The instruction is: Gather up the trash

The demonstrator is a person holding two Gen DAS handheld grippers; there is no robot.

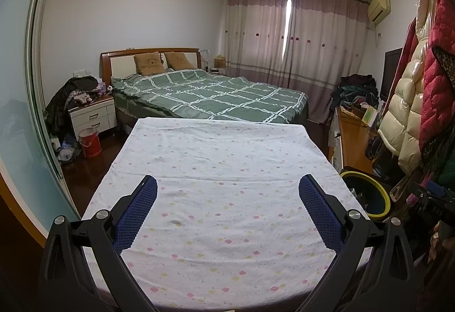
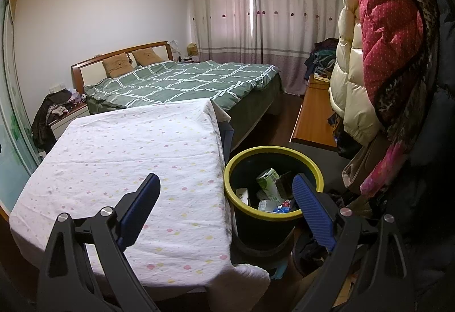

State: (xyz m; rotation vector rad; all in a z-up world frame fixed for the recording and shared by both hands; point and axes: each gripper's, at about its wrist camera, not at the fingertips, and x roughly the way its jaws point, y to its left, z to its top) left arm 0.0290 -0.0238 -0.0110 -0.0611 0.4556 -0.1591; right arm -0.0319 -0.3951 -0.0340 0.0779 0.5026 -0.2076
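Home bedroom: made bed (image 1: 207,93), curtains (image 1: 287,36), hung coats (image 2: 369,41).

In the left wrist view we see only part of the bin (image 1: 381,198): the bench (image 1: 227,169) edge covers its near side and its contents stay dark. In the right wrist view a blue finger (image 2: 310,209) overlaps the bin's right rim and some of the trash (image 2: 270,195), whose labels are too small for us to read. The picture's lower edge cuts off both tools' bodies. The nightstand (image 1: 93,113) clutter is too small to identify.
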